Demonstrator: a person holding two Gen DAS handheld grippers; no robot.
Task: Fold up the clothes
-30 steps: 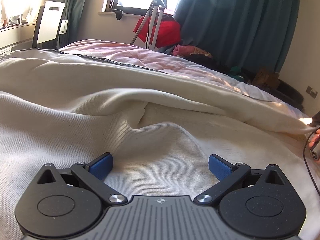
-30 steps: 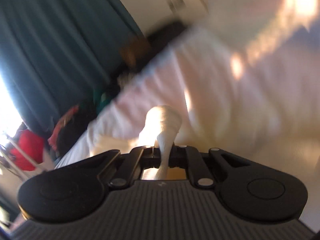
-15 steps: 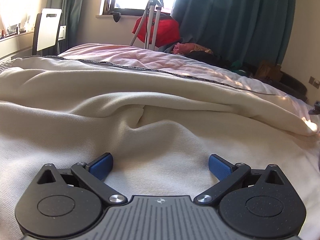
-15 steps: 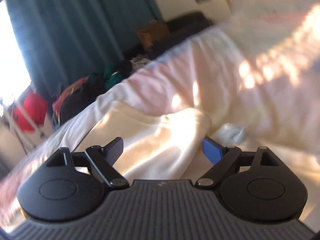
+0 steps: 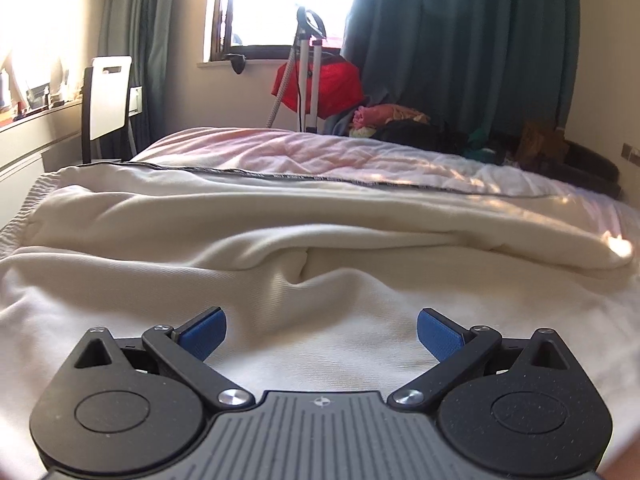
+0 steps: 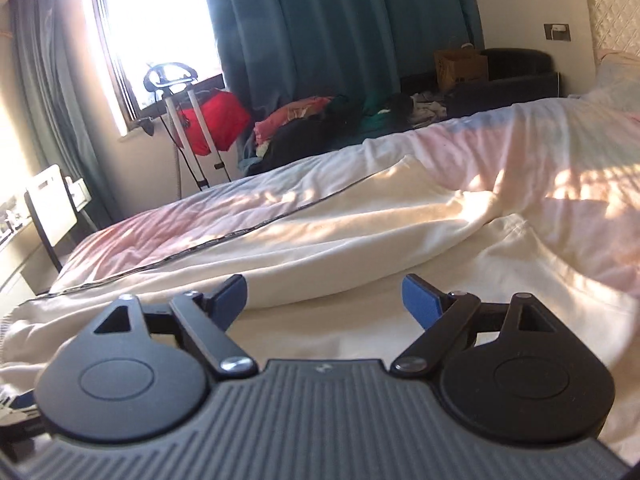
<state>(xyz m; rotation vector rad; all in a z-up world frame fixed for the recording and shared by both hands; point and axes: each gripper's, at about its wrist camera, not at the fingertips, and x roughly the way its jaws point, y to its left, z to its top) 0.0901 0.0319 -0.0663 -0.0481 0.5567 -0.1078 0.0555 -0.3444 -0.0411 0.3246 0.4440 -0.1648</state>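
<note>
Fingers (image 5: 202, 330) of left gripper (image 5: 320, 332) spread wide, empty; same for right gripper (image 6: 324, 300). Cream garment (image 5: 320, 272) on the bed (image 5: 320, 156), directly under and ahead. Folded ridge running left to right, far of both; right gripper likely nearer its loose right end.

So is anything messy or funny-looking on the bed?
The cream garment isn't lying flat on the pink bedcover. A long fold lies rolled across it, with a puckered dent in the middle. Beyond the bed, a jumbled pile of clothes sits under the teal curtain. Nothing looks torn or spilled.
</note>
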